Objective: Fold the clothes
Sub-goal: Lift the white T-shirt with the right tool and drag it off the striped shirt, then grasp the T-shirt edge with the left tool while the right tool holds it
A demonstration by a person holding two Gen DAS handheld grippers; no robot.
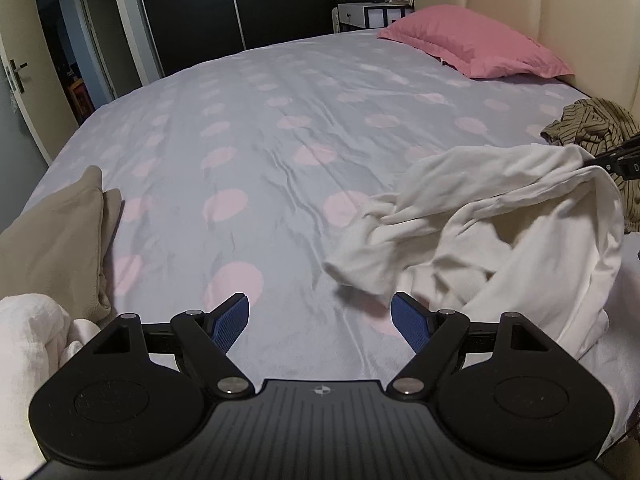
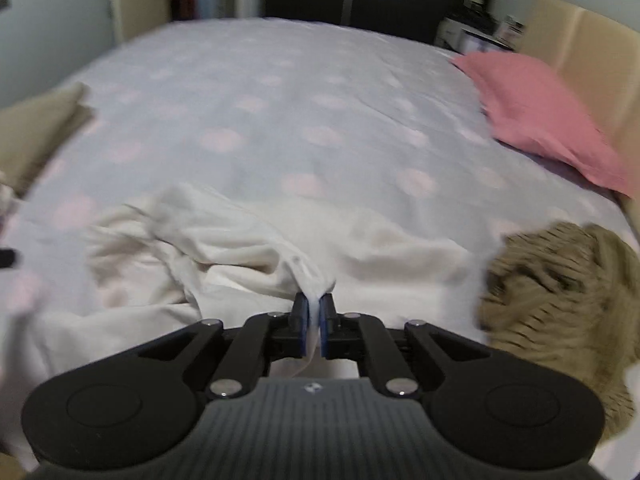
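Black gripper bodies filled the bottom of both wrist views, and beyond them everything lay on one wide bed [image 1: 248, 128], its grey sheet dotted with pale pink circles and creased down the middle. A cream padded headboard [image 1: 560, 16] rose at the far right, with a pink pillow [image 1: 472, 42] lying flat against it.

Next in size, the white garment [image 1: 500, 216] sprawled crumpled on the right part of the sheet, one loose end trailing toward the middle of the bed and its upper edge lifted into a ridge. Just past it, toward the headboard, a striped olive garment [image 1: 592, 128] sat in a heap, touching or nearly touching the white cloth. At the left edge of the bed a folded tan garment [image 1: 60, 240] lay flat, and a pale bundle of white cloth [image 1: 28, 344] sat nearer the camera beside it.

The left gripper [image 1: 320, 322] hovered low over bare sheet with its blue pads [image 1: 232, 324] spread wide and nothing between them; the trailing end of the white garment lay just ahead of its right-hand finger.

The right gripper [image 2: 314, 320] was clamped on a bunched fold of the white garment [image 2: 248, 248], the fabric pinched between its blue pads and hanging a little below them. That view was blurred.
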